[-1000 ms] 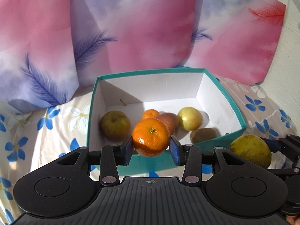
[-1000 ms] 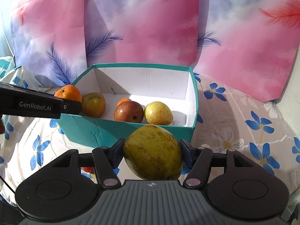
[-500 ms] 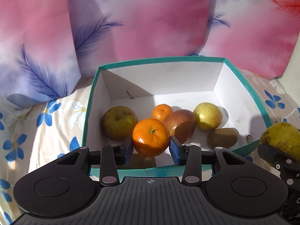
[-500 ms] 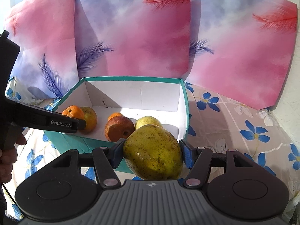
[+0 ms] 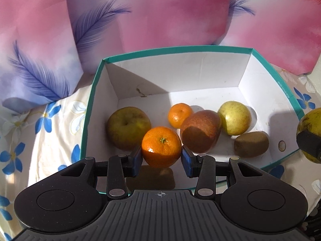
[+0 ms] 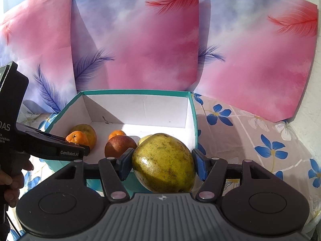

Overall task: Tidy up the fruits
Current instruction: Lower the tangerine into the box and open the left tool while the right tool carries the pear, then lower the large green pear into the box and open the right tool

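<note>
My left gripper (image 5: 161,158) is shut on an orange mandarin (image 5: 161,146) and holds it inside the teal box (image 5: 200,49), above the near part of its white floor. In the box lie a greenish apple (image 5: 128,127), a small mandarin (image 5: 179,115), a red apple (image 5: 200,133), a yellow-green apple (image 5: 234,117) and a kiwi (image 5: 251,143). My right gripper (image 6: 163,165) is shut on a large yellow-green mango (image 6: 163,162), just in front of the box's (image 6: 136,91) near right corner. The same mango (image 5: 311,120) shows at the left wrist view's right edge.
Pink and lilac feather-print bags (image 6: 152,46) stand right behind the box. A cloth with blue flowers (image 6: 260,132) covers the surface around it. A person's hand (image 6: 14,178) grips the left tool at the right wrist view's left edge. A white wall (image 6: 313,104) rises on the right.
The left gripper has carried the mandarin forward and down, from in front of the box's near wall to inside it. The right gripper with the mango has shifted slightly toward the box's right side.
</note>
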`<act>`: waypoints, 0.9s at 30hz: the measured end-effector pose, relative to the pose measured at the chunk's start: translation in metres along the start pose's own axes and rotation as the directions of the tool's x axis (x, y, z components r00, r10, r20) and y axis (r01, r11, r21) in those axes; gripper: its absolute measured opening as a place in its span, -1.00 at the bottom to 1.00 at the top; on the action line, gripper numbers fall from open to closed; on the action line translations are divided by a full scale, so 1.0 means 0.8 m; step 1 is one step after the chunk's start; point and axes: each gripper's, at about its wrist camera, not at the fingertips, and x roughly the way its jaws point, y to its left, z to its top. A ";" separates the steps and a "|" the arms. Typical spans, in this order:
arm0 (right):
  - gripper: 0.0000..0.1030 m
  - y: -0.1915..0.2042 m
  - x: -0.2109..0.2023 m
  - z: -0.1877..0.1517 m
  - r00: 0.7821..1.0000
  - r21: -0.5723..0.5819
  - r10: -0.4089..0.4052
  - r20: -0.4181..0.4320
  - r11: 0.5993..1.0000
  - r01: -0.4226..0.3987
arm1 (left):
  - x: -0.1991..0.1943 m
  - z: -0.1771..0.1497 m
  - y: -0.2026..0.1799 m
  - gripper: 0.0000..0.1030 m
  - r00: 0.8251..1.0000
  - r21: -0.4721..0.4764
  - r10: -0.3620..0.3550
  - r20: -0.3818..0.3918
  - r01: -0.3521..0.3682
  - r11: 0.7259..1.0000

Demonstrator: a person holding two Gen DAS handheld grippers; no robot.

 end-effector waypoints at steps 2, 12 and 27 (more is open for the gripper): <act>0.20 0.001 0.002 0.001 1.000 -0.001 -0.001 0.001 1.000 0.001 | 0.007 -0.001 0.000 -0.12 1.000 0.004 0.009 -0.012 -0.009 1.000; 0.20 0.002 0.009 0.008 1.000 -0.007 -0.002 0.008 1.000 0.002 | 0.029 0.001 0.004 -0.10 0.998 0.002 0.041 -0.040 -0.041 0.999; 0.21 0.007 0.017 0.016 1.000 -0.014 0.002 0.020 1.000 -0.001 | -0.064 -0.016 0.010 0.88 0.992 -0.061 0.034 0.124 -0.026 0.998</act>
